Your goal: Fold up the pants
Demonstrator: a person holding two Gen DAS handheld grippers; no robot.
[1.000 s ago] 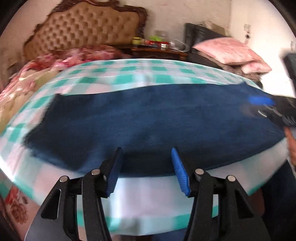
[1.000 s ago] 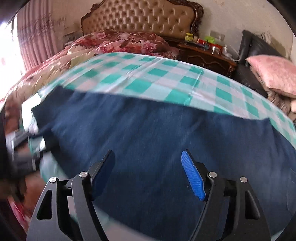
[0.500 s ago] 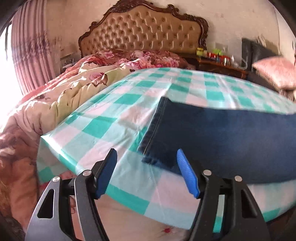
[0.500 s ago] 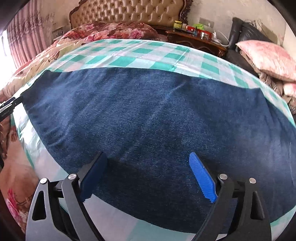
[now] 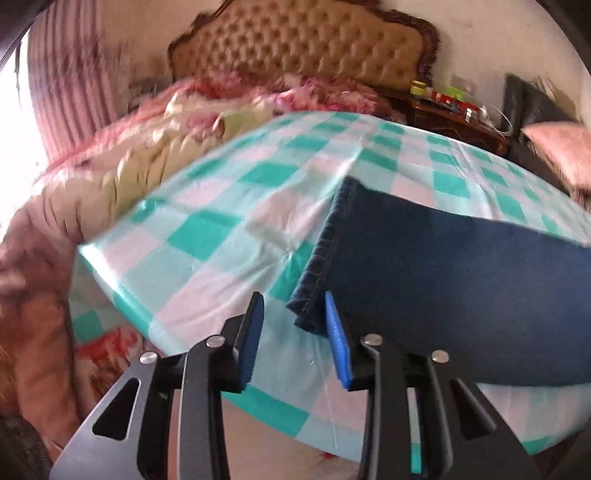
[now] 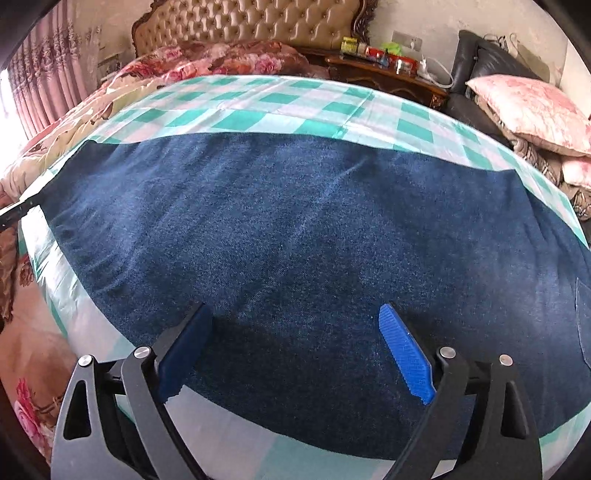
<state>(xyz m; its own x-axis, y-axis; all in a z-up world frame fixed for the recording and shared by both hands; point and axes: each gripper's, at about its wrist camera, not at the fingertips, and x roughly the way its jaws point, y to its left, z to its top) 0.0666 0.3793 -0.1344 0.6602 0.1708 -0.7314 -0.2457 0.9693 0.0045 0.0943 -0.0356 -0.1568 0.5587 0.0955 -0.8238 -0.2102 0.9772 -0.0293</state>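
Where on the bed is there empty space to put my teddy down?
The checked sheet is bare between the pants' hem and the flowery quilt, and again between the pants and the headboard. The near edge is crowded: the pants nearly reach it. The nightstand is cluttered with small things.

Pants lie flat across the near part of the bed sheet, hem end to the left, just before the left tool. Right tool hangs over the pants' near edge. Behind the sheet: quilt against the headboard; nightstand to its right, pillow farther right.
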